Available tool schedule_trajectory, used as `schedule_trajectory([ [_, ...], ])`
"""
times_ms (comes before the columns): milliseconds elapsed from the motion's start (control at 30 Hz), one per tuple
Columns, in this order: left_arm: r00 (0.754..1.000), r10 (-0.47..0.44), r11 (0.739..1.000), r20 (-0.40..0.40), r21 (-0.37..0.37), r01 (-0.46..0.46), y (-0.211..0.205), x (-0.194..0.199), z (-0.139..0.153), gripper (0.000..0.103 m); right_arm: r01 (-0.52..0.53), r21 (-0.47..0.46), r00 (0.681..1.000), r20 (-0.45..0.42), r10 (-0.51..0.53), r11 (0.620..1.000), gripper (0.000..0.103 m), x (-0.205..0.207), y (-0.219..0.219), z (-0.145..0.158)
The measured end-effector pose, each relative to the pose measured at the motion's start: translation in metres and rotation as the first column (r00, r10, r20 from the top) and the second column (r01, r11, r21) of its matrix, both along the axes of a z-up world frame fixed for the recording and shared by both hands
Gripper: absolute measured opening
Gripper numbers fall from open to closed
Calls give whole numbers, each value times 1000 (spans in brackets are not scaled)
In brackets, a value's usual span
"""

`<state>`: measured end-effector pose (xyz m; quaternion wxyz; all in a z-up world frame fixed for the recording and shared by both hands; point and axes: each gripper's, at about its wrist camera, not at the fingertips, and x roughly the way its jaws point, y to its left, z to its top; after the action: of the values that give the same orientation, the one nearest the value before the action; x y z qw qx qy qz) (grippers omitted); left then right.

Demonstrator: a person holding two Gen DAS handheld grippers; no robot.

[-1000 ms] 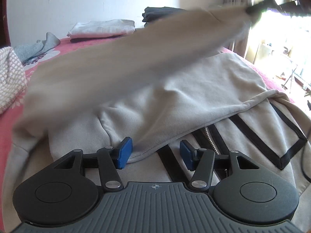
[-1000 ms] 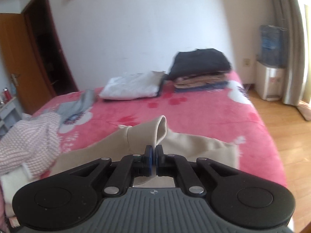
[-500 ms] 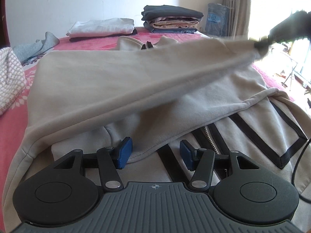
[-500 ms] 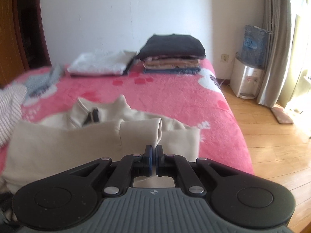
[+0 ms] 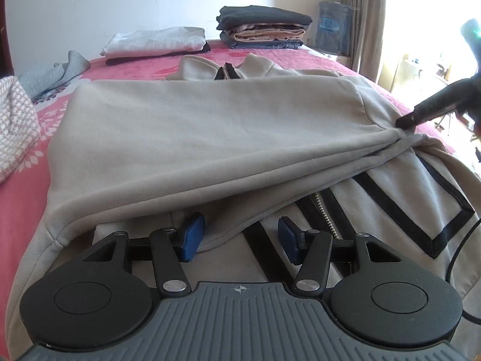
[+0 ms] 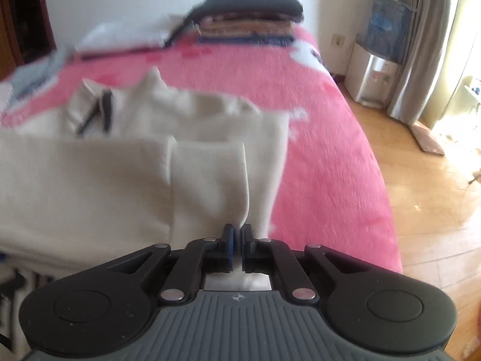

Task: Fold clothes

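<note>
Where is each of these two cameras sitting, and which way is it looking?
Left wrist view: sits on the left gripper, looking down its open blue-tipped fingers across the beige jacket on the pink bed; the right gripper shows at the right edge, pinching the fabric.
Right wrist view: sits on the right gripper, looking along its nearly shut, just opening fingers on the jacket's sleeve, towards the wall and wooden floor.
Shared: the jacket, the bed, and the folded clothes stack.
</note>
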<state>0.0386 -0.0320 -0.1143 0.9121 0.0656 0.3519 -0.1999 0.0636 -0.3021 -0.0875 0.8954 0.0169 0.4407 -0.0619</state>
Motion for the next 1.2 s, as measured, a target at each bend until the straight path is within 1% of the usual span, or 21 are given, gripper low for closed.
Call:
schedule_trajectory([
  [33,1000,-6,1000,3,2,6,1,-1,1,54,6,-1,1000,5,-6,1000,8,-2,-1,-1],
  [100,1000,-16,1000,11,-3,16,4,-6,5,54,43,-18,999,9,-43,999,20,-6,-2,6],
  [200,1000,-27,999,12,-28,27,13,-17,12,55,73,-80,997,36,-70,994,21,-15,0,29],
  [233,1000,-25,999,7,-34,25,17,-21,14,55,64,-78,996,60,-60,995,21,-18,2,38],
  [333,1000,0,999,-2,-38,0,31,-30,25,55,-43,-40,990,129,48,998,21,-19,20,61],
  [400,999,32,999,-2,-37,-32,44,-36,33,55,-130,-26,980,151,133,991,21,-11,39,65],
  [533,990,138,988,15,-69,-136,75,-43,51,55,-235,15,966,111,232,972,20,14,67,43],
  [600,983,180,982,28,-54,-178,86,-40,51,55,-233,-4,972,40,233,972,20,24,69,18],
  [633,979,204,979,26,-32,-203,90,-35,49,55,-218,-37,976,-31,216,975,20,30,67,0],
  [667,974,226,974,20,-18,-226,94,-30,47,55,-206,-49,976,-83,202,977,17,33,64,-13],
  [700,969,246,969,14,-27,-246,100,-26,47,55,-207,-44,976,-84,203,977,17,32,61,-13],
  [733,964,265,963,5,-57,-264,106,-22,49,55,-208,-38,975,-85,205,977,17,31,59,-14],
  [800,954,300,942,-25,-148,-300,119,-14,52,55,-190,-37,977,-105,186,981,19,33,64,-1],
  [900,933,348,895,-89,-263,-359,132,2,52,55,-245,-18,968,-49,244,969,19,37,84,40],
  [933,926,362,881,-108,-286,-378,133,10,50,55,-276,-6,961,-27,276,961,20,41,94,54],
  [967,919,376,873,-117,-288,-393,131,17,45,55,-306,19,952,-9,307,952,21,48,105,65],
  [1000,913,389,866,-125,-289,-409,129,23,41,55,-334,65,942,3,335,940,23,58,116,73],
  [1033,907,400,864,-131,-276,-421,126,29,37,55,-361,111,932,16,362,926,25,69,128,80],
  [1100,910,397,872,-117,-260,-414,119,33,32,54,-414,199,909,46,413,888,37,90,151,95],
  [1167,918,386,885,-94,-243,-397,111,34,29,53,-463,270,884,70,462,844,39,110,176,106],
  [1200,923,377,892,-80,-238,-385,108,31,29,53,-486,276,870,60,490,829,41,120,192,106],
])
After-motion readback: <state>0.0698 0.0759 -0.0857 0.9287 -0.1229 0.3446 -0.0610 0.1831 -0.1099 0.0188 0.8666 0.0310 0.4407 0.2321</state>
